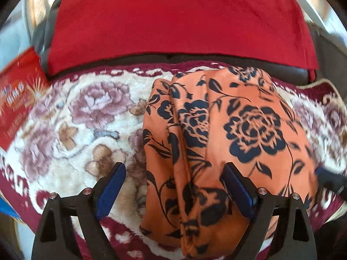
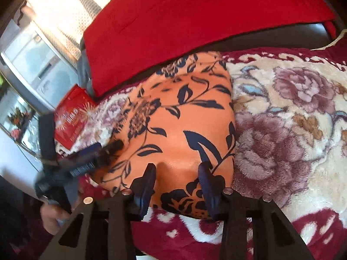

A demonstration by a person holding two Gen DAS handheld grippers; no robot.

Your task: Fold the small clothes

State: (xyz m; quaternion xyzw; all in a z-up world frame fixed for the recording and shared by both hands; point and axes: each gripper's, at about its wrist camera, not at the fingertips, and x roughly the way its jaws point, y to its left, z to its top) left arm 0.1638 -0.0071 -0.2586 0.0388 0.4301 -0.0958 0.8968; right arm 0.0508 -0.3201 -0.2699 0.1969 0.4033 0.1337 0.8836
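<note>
A folded orange garment with a dark blue flower print lies on a plush floral blanket. My left gripper stands wide open over the garment's near left part, one finger over the blanket and the other over the cloth. In the right wrist view it appears blurred at the garment's left edge. My right gripper is half open at the garment's near edge, its fingertips set on the cloth with a smooth hump of fabric between them. Its tip shows at the right of the left wrist view.
A red cloth drapes over a dark sofa back behind the blanket. A red printed packet lies at the blanket's left end. A bright window and a grey cabinet are beyond. A hand holds the left gripper.
</note>
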